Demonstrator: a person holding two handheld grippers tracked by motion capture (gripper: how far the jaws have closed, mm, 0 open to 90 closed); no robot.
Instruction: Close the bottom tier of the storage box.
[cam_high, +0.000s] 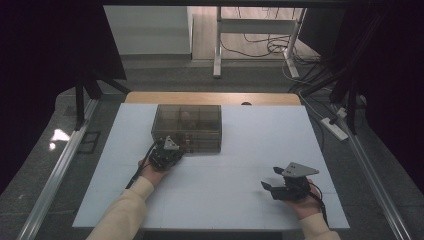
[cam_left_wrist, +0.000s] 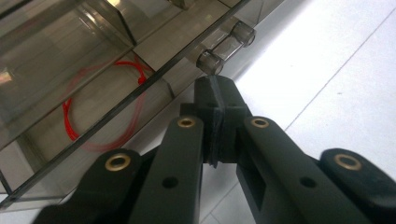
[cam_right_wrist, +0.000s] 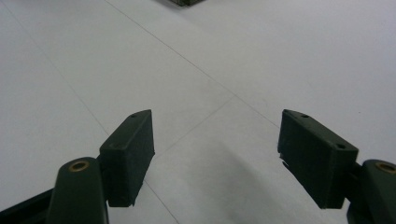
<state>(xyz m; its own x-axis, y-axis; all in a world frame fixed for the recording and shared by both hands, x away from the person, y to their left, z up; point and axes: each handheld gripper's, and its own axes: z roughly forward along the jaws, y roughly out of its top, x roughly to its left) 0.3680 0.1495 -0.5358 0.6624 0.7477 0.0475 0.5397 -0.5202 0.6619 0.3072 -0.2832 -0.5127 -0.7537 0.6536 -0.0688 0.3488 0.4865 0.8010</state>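
Smoky clear plastic was what I had to deal with: a small drawer organizer (cam_high: 187, 127) sitting on the white table (cam_high: 240, 200), toward its far middle. Nearest to me, well to the right of the organizer, my right gripper (cam_high: 272, 178) rested on the bare table with its jaws spread and nothing between them. My left gripper (cam_left_wrist: 217, 95) was up against the organizer's front left corner, its jaws clenched together on nothing, tips just short of the clear bar handle (cam_left_wrist: 226, 46) of a drawer. I judged the organizer light and rigid, its glossy walls slippery and likely to slide across the table if pulled without bracing. The handle looked the proper place to take hold: a short bar between two round posts, narrow enough to pinch or hook from below. Thin plastic like that might crack under a hard squeeze, so I meant to go gently. Farther in, behind the drawer front, a red loop of cord (cam_left_wrist: 100, 107) lay flat in one compartment, soft and limp.
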